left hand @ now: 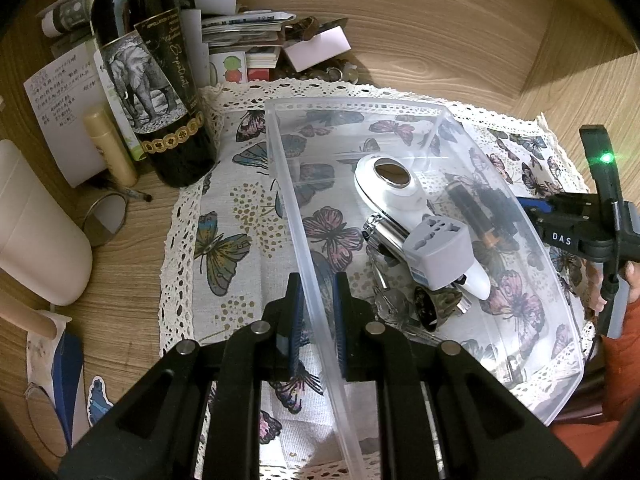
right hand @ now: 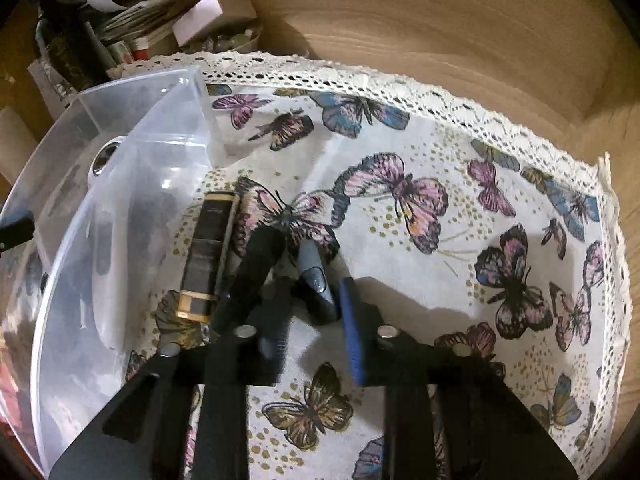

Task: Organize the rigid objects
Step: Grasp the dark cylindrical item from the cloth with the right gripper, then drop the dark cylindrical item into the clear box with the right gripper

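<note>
Over on the butterfly cloth [left hand: 224, 240] sits the clear plastic bin [left hand: 400, 106], and most of the stuff is already inside: a white gadget [left hand: 390, 184] with a shiny oval on top, a grey travel adapter [left hand: 440, 250] lying on its handle, a dark tube with gold bands [left hand: 470, 210], plus keys [left hand: 394, 304] and a small round camo-looking thing [left hand: 432, 302] near the front.

Left camera gives the full look into the bin. Left tool [left hand: 316, 304] has its blue pads straddling the bin's near wall, one finger inside, one outside; can't tell whether they're actually pinching the plastic. Off to the side of the bin you can see the right tool [left hand: 520, 202] reaching in low against the far wall.

Right camera is the only one showing a small dark grey piece [right hand: 316, 276] lying on the cloth just outside the bin, right between the right tool's [right hand: 308, 320] spread-apart fingers, nothing gripped. The gold-banded tube [right hand: 208, 256] shows through the wall beside it, kinda blurry.

Back on the desk [left hand: 440, 20]: a wine bottle with an elephant label [left hand: 152, 80], piles of paper [left hand: 240, 28], a cream tube [left hand: 110, 144].
</note>
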`<state>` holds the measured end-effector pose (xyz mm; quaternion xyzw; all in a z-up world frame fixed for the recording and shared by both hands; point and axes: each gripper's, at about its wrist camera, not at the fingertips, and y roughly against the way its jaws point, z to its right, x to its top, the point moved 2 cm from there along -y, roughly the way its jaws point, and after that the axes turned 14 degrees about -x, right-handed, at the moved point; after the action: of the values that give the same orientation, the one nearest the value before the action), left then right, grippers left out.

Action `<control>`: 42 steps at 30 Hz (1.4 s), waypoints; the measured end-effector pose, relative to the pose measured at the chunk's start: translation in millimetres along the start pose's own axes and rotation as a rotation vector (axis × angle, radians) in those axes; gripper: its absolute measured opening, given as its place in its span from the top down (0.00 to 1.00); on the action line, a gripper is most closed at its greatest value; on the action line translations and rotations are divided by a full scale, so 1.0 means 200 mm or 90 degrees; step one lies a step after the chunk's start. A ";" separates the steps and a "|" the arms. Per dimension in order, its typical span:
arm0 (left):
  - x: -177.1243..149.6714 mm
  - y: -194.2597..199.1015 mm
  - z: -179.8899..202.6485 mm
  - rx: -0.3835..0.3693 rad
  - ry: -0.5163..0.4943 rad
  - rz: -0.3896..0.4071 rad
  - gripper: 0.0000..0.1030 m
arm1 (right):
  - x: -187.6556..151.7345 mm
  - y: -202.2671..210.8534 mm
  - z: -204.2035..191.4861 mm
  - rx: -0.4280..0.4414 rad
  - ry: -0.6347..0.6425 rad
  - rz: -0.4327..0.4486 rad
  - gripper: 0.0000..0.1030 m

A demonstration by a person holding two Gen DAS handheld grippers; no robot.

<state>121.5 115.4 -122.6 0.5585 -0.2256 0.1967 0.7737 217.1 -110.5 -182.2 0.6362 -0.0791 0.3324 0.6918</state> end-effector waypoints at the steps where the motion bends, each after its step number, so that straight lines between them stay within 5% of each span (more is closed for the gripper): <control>1: 0.00 0.00 0.00 0.000 0.000 0.000 0.87 | 0.01 0.01 0.00 -0.007 0.003 0.006 0.84; 13: 0.00 0.00 0.00 0.000 0.001 0.000 0.87 | 0.13 0.29 0.03 -0.002 -0.017 0.101 0.84; 24: 0.00 0.00 0.00 0.000 0.001 0.000 0.87 | 0.24 0.53 -0.22 0.041 0.056 0.209 0.84; 42: 0.00 0.00 0.00 0.000 0.002 0.000 0.87 | 0.22 0.38 -0.46 0.080 0.128 0.131 0.84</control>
<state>122.2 115.9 -122.5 0.5582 -0.2246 0.1974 0.7740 179.8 -12.0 -112.3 0.6306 -0.0535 0.4678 0.6170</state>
